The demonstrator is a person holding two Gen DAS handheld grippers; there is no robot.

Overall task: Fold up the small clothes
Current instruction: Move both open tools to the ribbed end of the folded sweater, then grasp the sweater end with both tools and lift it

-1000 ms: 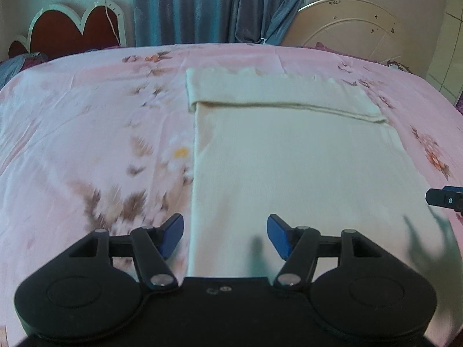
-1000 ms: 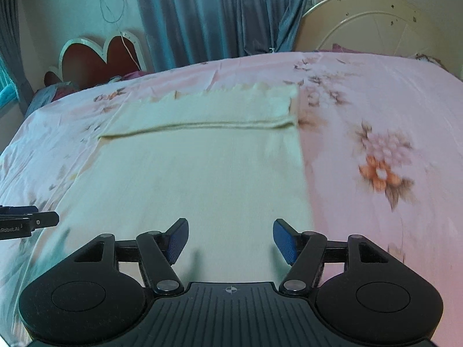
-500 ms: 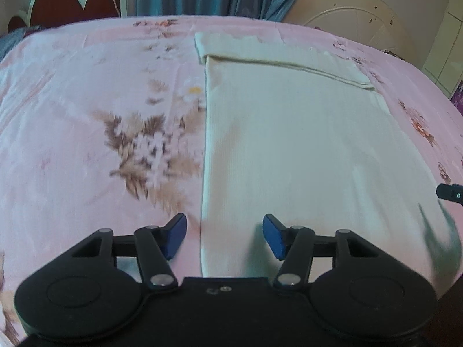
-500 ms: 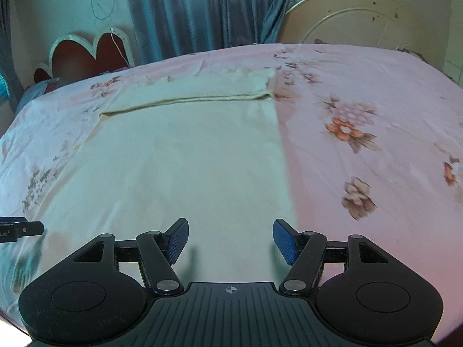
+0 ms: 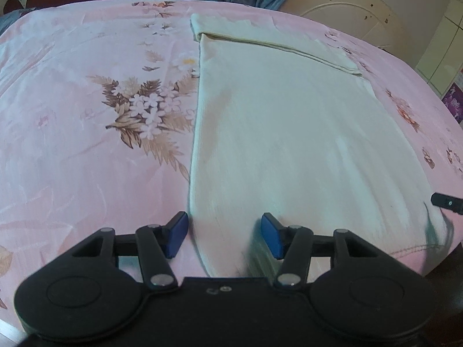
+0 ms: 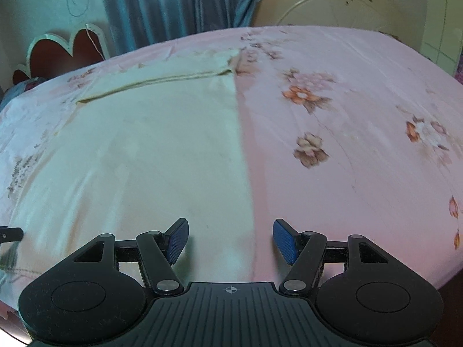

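Both tongs have drawn back toward the near end of the cream garment since the earlier frames, so more of the bed now shows ahead of them and the cloth's near corners have come up between the blue pads.

Taking the garment as the landmark: the bed [image 5: 72, 92], covered in a pink floral sheet, carries it and spreads out well beyond it on every side. The cream garment [image 5: 289, 133] lies flat and smooth, its long sides running away from the cameras, with its far end already turned back over itself in a narrow band. That looks like a first fold done, and the flat lie seems meant to keep the next fold square.

At the garment's near left corner sits the left tongs [image 5: 224, 235]. Its pads stand apart with the cloth's left edge passing between them, not pinched; one pad is over the sheet, the other over the cloth. The pads have come slightly inward and are now near steady.

At the near right corner sits the right tongs [image 6: 230, 238], pads also apart and holding nothing, straddling the garment's right edge in the same way. Each tongs' tip shows at the side of the other's view, level with it.

My reading is that the two are set at matching corners to lift the near hem together and carry it toward the far band.
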